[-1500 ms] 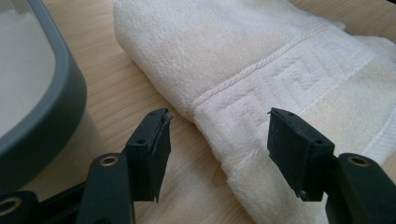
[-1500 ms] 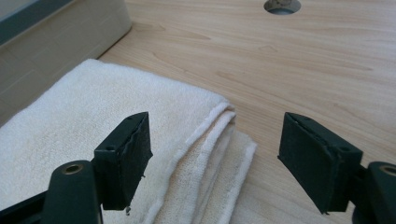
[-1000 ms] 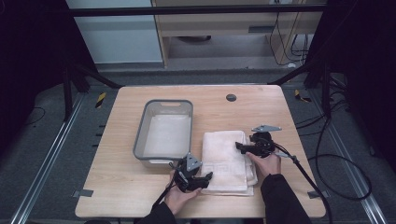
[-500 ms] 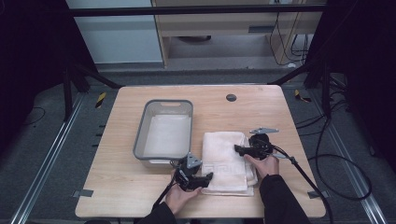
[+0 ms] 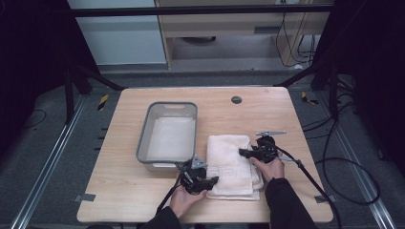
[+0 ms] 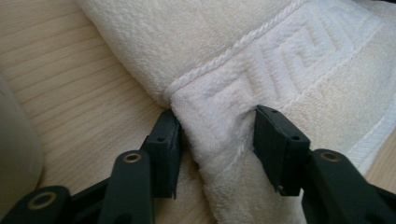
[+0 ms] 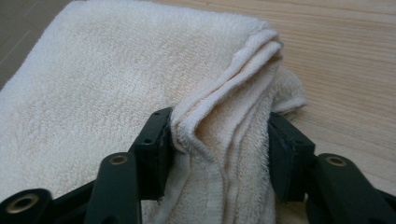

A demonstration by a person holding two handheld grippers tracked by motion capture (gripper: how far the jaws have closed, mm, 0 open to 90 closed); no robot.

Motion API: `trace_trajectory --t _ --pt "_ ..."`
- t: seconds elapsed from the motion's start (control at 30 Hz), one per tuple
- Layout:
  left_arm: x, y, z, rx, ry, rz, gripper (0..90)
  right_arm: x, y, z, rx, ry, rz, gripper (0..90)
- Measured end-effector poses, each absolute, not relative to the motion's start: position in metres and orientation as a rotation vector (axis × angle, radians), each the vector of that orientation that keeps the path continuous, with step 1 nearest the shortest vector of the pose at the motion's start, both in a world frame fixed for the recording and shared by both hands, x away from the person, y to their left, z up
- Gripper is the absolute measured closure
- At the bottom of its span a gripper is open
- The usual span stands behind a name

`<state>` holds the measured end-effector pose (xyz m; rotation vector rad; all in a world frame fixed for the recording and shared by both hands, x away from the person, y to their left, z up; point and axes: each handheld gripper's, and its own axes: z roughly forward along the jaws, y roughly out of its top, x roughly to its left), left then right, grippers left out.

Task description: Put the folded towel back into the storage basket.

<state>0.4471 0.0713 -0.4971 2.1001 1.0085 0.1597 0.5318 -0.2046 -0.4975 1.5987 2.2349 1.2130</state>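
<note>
Left gripper view: towel (image 6: 219, 121) between jaws

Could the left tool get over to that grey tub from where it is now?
Probably yes. The grey tub sits just beside the left tool, with only bare table between. But its jaws now pinch the towel.

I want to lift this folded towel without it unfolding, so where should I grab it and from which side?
Probably by its two side edges, one gripper from each side. The towel lies flat and folded on the table; the left gripper pinches the corded left edge, the right gripper the bunched right-edge layers.
</note>
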Motion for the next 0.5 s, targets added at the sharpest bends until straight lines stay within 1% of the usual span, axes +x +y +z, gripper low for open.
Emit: trace_trajectory --t 0.03,0.07,0.23,0.37,0.5 --pt "0.4471 0.0713 -0.4971 2.1 1.009 0.16 53.9 0.5318 -0.2046 -0.4975 1.599 2.235 1.213 50.0" --pt "0.4478 0.0709 -0.4968 2.102 1.005 0.14 55.4 0.5316 -0.2042 -0.4968 1.612 2.241 1.228 53.7" --pt "0.4468 0.07 -0.4962 2.094 1.006 0.124 62.2 0.5308 -0.2036 -0.4951 1.621 2.243 1.24 61.5" --pt "0.4464 0.0706 -0.496 2.087 1.001 0.116 67.6 0.5307 -0.2034 -0.4938 1.624 2.241 1.251 64.7" --pt "0.4464 0.072 -0.4958 2.074 1.004 0.107 72.8 0.5301 -0.2026 -0.4922 1.621 2.24 1.255 65.7"
